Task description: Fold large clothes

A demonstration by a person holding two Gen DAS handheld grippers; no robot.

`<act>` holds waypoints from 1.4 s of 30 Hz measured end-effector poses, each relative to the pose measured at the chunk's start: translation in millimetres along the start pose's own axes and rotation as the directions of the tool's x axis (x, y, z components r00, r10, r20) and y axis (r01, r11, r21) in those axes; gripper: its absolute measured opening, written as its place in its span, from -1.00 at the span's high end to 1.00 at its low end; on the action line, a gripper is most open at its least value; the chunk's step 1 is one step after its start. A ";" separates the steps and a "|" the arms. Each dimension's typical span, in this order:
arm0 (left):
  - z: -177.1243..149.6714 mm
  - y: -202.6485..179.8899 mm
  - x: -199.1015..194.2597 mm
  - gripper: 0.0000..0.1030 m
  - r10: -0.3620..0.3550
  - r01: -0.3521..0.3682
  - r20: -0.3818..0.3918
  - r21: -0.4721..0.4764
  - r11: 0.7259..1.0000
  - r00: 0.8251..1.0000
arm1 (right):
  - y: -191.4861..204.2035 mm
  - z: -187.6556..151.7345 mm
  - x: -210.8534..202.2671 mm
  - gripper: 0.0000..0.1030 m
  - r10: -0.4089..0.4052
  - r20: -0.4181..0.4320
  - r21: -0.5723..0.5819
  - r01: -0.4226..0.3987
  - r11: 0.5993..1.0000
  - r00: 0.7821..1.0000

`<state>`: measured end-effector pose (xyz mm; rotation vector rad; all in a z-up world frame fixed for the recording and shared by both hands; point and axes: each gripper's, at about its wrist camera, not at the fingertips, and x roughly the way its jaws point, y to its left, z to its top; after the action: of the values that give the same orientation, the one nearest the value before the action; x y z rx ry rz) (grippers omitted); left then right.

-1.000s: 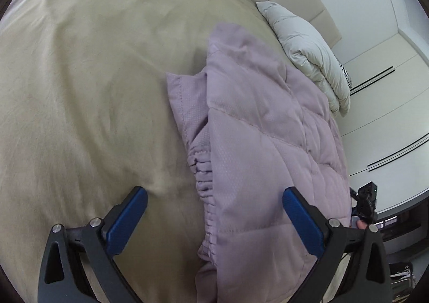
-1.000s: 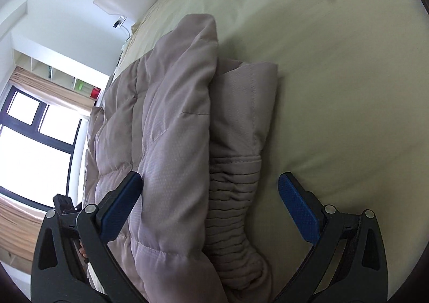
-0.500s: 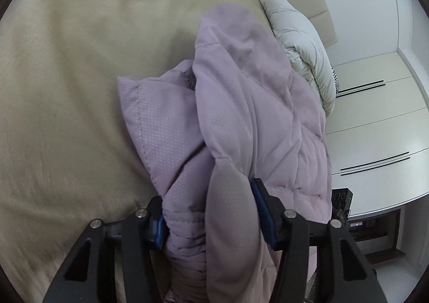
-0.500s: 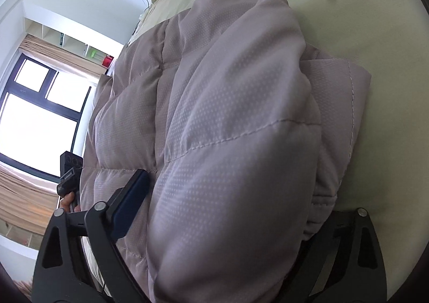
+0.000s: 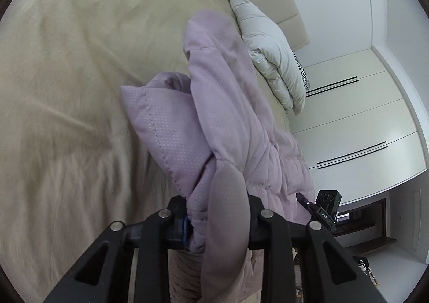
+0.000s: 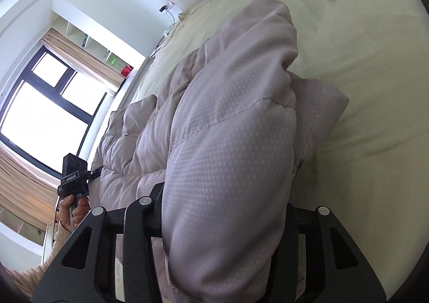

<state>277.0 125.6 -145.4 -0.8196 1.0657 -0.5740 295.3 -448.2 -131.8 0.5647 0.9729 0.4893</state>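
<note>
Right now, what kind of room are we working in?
Most likely a bedroom: the lilac quilted puffer garment lies on a wide bed with a beige sheet, a cream padded headboard behind it, and white built-in wardrobe doors alongside.

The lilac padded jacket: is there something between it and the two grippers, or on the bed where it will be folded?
Nothing visible. The left gripper and right gripper are closing directly on the jacket; the beige bed beside it is bare, the white pillow lies far off.

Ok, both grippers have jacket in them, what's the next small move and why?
Probably finish closing, then lift together. The left gripper and right gripper each have the lilac puffer jacket bunched between closing jaws, while most of it lies on the bed.
</note>
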 end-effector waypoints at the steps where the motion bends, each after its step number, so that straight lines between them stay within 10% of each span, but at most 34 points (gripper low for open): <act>1: -6.6 -0.7 -9.8 0.41 -0.005 0.005 0.002 0.003 1.000 1.000 | 8.0 -8.4 -4.2 0.16 0.011 0.000 -0.003 -0.011 1.000 1.000; 10: -61.4 52.3 -38.2 0.21 0.072 -0.075 -0.059 -0.051 0.996 0.996 | 5.1 -95.1 -0.7 0.12 0.041 -0.031 0.118 -0.037 0.992 0.999; 13: -69.3 99.3 -25.7 0.00 -0.061 0.051 -0.046 -0.196 0.979 0.997 | -25.4 -110.1 14.5 -0.15 0.080 0.010 0.203 -0.080 0.976 0.997; 25: -82.1 82.8 -76.7 -0.05 0.074 -0.064 0.053 -0.168 0.984 0.996 | -19.4 -105.4 -25.1 -0.30 -0.058 0.085 0.323 0.028 0.946 0.995; 32: -72.3 -6.5 -118.2 -0.05 0.338 -0.359 0.234 0.053 0.932 0.911 | 47.9 -79.9 -69.0 -0.30 -0.303 0.244 0.174 0.265 0.948 0.921; 37: -59.8 -86.1 -50.2 -0.17 0.366 -0.440 0.270 0.309 0.843 0.891 | 136.1 -56.8 -26.8 -0.30 -0.312 0.150 -0.134 0.332 0.934 0.938; 42: -47.2 -99.7 31.3 -0.17 0.464 -0.521 0.238 0.355 0.776 0.853 | 171.3 -45.9 45.2 -0.30 -0.348 0.063 -0.205 0.353 0.913 0.935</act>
<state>243.1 29.6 -92.5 -0.1825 0.9377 -0.2641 254.2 -280.9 -70.2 0.1933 0.9587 0.2580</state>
